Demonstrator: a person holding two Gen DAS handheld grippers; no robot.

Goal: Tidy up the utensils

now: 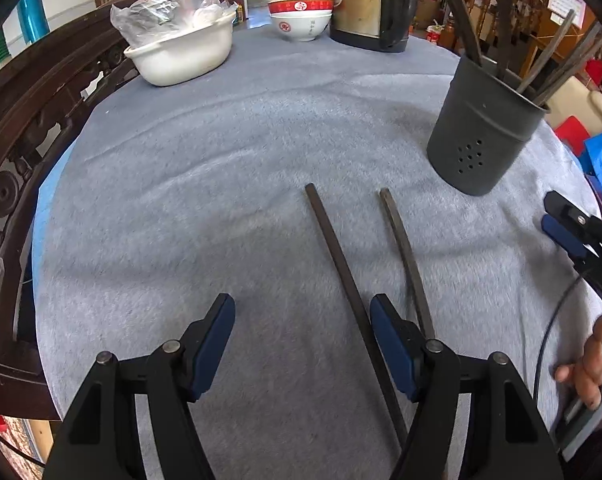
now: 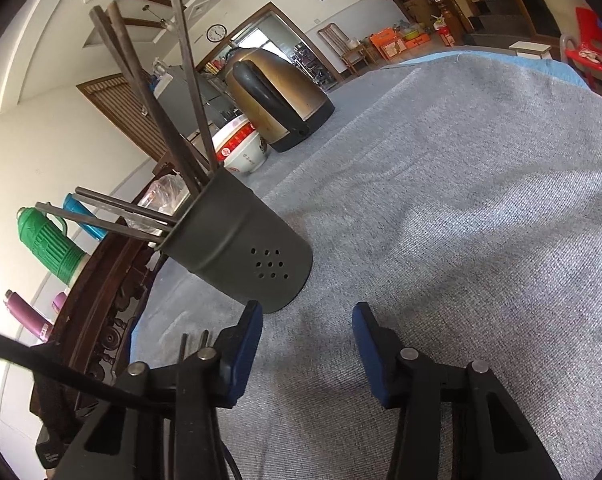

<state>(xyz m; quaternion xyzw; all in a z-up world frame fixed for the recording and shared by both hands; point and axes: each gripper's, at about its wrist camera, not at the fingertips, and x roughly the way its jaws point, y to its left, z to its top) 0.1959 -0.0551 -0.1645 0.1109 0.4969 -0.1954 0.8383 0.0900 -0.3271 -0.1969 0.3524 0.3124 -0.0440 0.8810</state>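
Surface: round table under a grey-blue fleecy cloth [image 1: 221,184]; dark carved wooden rail along its left edge; cluttered room behind.
Far left: white plastic oval basin [image 1: 181,54] with a clear plastic bag and lid on top.
Far centre: stack of white ceramic bowls with red bands [image 1: 300,12], just beside a brass-coloured electric kettle with black handle [image 1: 375,4].
Left gripper [image 1: 303,344]: black frame, blue pads, jaws standing wide, nothing pressed between them; hangs low over the cloth.
Loose chopsticks: two dark square-section chopsticks lie flat on the cloth. Left chopstick [image 1: 333,252] runs back inside the jaw gap, close to the right pad. Right chopstick [image 1: 401,248] passes behind that pad, outside the gap.
Holder: dark grey metal cylinder with drain holes [image 1: 481,136], upright, right of the loose pair, several dark chopsticks [image 2: 153,112] leaning in it.
Right gripper [image 2: 307,340]: jaws partly apart, empty, over bare cloth just in front of the holder.
Far right: a hand [image 1: 587,368] on the right gripper's handle.
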